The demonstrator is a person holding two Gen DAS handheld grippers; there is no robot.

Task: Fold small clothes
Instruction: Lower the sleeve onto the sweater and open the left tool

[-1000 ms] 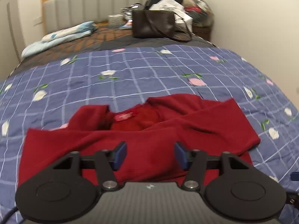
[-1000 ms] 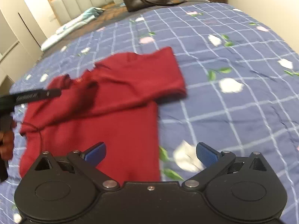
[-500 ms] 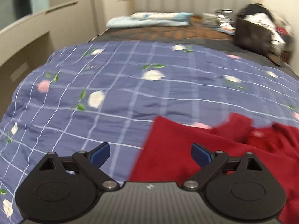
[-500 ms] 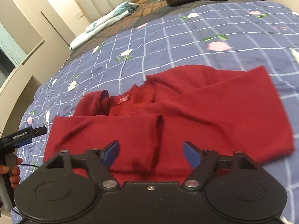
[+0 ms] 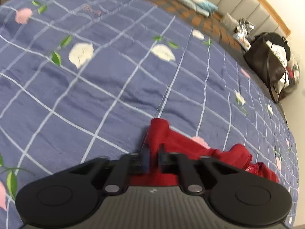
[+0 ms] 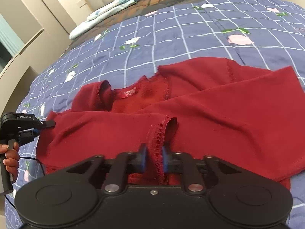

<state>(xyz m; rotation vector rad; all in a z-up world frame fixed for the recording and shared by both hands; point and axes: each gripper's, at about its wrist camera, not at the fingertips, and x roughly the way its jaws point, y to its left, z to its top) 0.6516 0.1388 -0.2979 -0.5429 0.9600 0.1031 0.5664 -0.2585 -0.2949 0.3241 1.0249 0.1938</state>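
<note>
A dark red sweater (image 6: 219,112) lies on the blue checked bedspread (image 6: 190,36), both sleeves folded across its chest, neck label facing up. My right gripper (image 6: 154,159) is shut on the ribbed cuff (image 6: 159,133) of the sleeve that lies over the front. In the left wrist view my left gripper (image 5: 153,155) is shut on a red corner of the sweater (image 5: 158,131) at its left edge, and the cloth rises between the fingers. The left gripper (image 6: 48,123) also shows at the left of the right wrist view, held by a hand (image 6: 9,152).
A padded headboard (image 5: 238,5) and light blue folded bedding (image 6: 112,7) lie at the far end of the bed. A dark brown handbag (image 5: 266,63) and other bags stand beside them. A beige cabinet (image 6: 24,43) borders the bed's left side.
Both grippers were open half a second ago and have closed on the sweater. The left one swung to the garment's left edge; the right one moved in over the sleeve cuff.
</note>
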